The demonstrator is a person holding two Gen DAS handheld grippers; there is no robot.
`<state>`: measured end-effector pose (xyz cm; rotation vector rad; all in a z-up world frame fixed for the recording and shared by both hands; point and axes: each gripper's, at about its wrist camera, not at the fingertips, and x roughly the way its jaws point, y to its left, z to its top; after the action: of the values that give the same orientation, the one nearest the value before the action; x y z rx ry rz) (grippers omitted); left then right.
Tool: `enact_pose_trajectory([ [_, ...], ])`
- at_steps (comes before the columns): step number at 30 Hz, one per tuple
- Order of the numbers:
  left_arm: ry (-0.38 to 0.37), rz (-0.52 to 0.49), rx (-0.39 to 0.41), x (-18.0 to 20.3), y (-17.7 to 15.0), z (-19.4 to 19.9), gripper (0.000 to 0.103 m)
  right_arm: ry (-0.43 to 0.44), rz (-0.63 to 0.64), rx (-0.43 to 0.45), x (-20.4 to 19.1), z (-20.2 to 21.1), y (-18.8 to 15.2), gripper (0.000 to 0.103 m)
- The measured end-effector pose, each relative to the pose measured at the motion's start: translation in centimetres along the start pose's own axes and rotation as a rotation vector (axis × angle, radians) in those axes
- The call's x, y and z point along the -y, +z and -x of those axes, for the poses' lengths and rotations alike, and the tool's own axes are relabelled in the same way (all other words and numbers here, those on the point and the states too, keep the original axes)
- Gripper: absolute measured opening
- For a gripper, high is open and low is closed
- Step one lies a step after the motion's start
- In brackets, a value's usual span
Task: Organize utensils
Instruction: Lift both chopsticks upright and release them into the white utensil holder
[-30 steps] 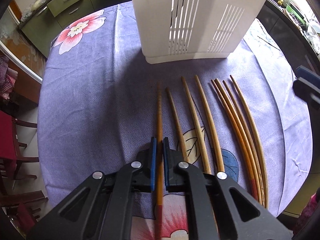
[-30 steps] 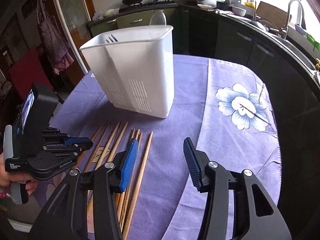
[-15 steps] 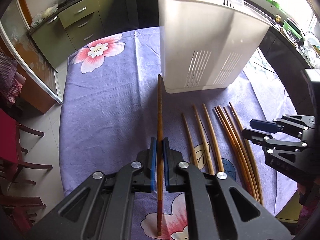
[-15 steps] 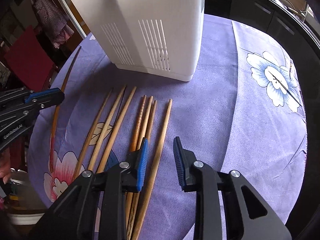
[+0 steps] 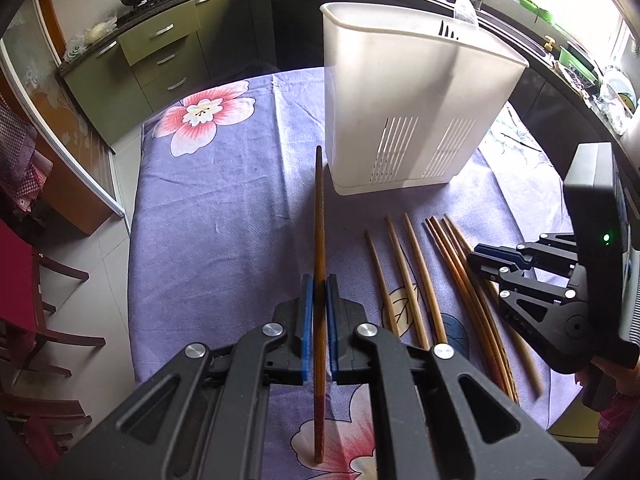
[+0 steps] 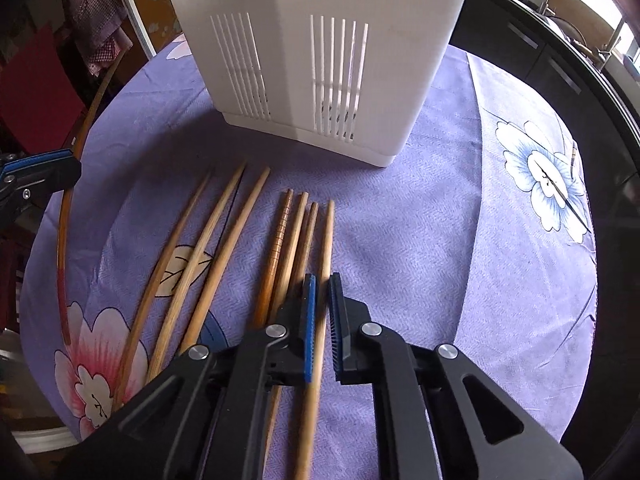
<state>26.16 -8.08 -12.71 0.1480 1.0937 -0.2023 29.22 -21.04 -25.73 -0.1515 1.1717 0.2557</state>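
Tablecloth (image 5: pixel 224 220), floral, being lit in kitchen; left gripper (image 5: pixel 319 312) being kept clamped on dark chopstick (image 5: pixel 319 216), angled down; right gripper (image 6: pixel 322 320), just closing, being pressed onto pale chopstick (image 6: pixel 326 248).

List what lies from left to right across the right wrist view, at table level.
Left gripper holding a dark chopstick → three pale chopsticks → cluster of chopsticks → chopstick in the right gripper → blue flower print.

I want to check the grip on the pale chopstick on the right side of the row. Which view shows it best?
The right wrist view: the pale chopstick runs between the right gripper jaws, shut on it. The left wrist view shows that gripper from the side, its grip hidden.
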Motion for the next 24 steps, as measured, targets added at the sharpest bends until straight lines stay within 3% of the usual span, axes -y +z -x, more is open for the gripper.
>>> enact_pose_trajectory([
  [5,0.002,-0.005,0.014,-0.1,-0.2,0.7,0.006,0.034,-0.024,0.06,0.6,2.2,0.0,0.007],
  [15,-0.001,-0.016,0.076,-0.2,-0.2,3.2,0.006,0.087,-0.05,0.259,2.4,11.2,-1.0,0.007],
  [24,-0.01,-0.03,0.12,0.0,-0.2,5.4,0.006,0.105,-0.058,0.324,4.2,15.6,-3.7,0.007],
])
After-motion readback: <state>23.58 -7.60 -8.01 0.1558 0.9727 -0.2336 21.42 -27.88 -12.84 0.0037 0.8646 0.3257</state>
